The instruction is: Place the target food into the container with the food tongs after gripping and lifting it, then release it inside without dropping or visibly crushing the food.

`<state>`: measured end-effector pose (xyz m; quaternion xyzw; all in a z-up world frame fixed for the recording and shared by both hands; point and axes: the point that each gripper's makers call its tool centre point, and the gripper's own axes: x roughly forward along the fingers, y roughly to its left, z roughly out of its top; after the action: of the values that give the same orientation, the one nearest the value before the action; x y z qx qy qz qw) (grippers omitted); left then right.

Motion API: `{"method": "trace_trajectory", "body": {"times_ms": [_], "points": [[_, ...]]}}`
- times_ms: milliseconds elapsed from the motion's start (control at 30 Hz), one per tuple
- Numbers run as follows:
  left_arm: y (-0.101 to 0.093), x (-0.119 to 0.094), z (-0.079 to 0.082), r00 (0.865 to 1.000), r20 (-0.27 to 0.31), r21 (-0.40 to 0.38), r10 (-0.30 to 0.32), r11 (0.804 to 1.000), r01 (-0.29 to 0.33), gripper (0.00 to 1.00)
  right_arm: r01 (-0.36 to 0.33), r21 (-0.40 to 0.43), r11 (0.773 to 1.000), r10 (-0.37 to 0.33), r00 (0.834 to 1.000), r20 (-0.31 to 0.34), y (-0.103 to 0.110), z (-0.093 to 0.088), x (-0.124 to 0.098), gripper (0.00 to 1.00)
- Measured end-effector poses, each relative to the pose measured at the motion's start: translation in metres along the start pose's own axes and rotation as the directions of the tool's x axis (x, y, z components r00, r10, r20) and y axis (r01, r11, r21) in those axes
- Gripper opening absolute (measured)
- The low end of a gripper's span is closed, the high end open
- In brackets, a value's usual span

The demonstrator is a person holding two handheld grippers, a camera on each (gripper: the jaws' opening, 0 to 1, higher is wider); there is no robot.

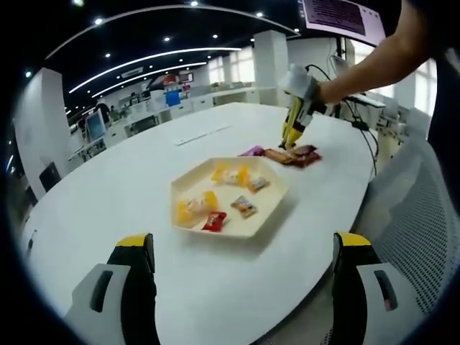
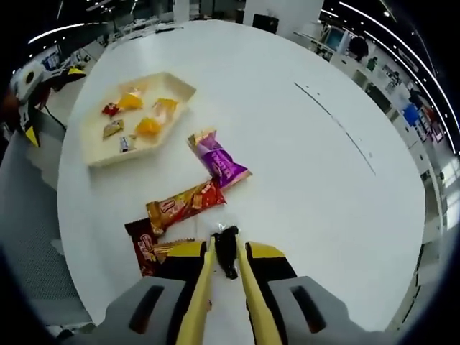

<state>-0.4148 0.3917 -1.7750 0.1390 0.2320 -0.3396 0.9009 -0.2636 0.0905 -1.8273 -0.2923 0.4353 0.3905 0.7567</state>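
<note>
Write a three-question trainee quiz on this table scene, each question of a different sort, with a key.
1. True or false: the purple packet lies inside the tray.
2. What does the right claw hold? A) yellow tongs B) a spoon C) nothing
3. Fill in: in the left gripper view, the left claw stands ____ with nothing between its jaws.

Key:
1. False; it lies on the white table, beside the tray.
2. A; the tong tips are at a small dark item near the orange-red packet and brown packet.
3. open
</note>
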Motion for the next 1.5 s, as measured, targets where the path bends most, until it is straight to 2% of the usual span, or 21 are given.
{"method": "trace_trajectory", "body": {"times_ms": [200, 400, 667, 1033, 1500], "points": [[0.0, -0.001, 0.002, 1.0, 0.013, -0.003, -0.003, 1.0, 0.003, 1.0, 0.01, 0.047, 0.999, -0.01, 1.0, 0.012, -0.011, 0.007, -0.012, 0.2], [0.0, -0.002, 0.004, 1.0, 0.023, -0.007, -0.001, 1.0, 0.001, 1.0, 0.011, 0.083, 0.997, -0.012, 1.0, 0.017, -0.012, 0.019, -0.028, 0.2], [0.0, -0.003, 0.007, 0.999, 0.034, -0.004, 0.001, 1.0, -0.001, 1.0, 0.023, 0.082, 0.996, -0.025, 0.999, 0.031, -0.013, 0.031, -0.038, 0.2], [0.002, -0.003, 0.008, 0.999, 0.042, -0.002, 0.005, 1.0, -0.005, 1.0, 0.018, 0.067, 0.998, -0.021, 0.999, 0.041, -0.004, 0.051, -0.042, 0.2], [0.002, -0.006, 0.014, 0.997, 0.077, -0.013, 0.005, 1.0, -0.004, 1.0, -0.009, 0.039, 0.999, 0.006, 0.998, 0.068, 0.025, 0.094, -0.041, 0.2]]}}
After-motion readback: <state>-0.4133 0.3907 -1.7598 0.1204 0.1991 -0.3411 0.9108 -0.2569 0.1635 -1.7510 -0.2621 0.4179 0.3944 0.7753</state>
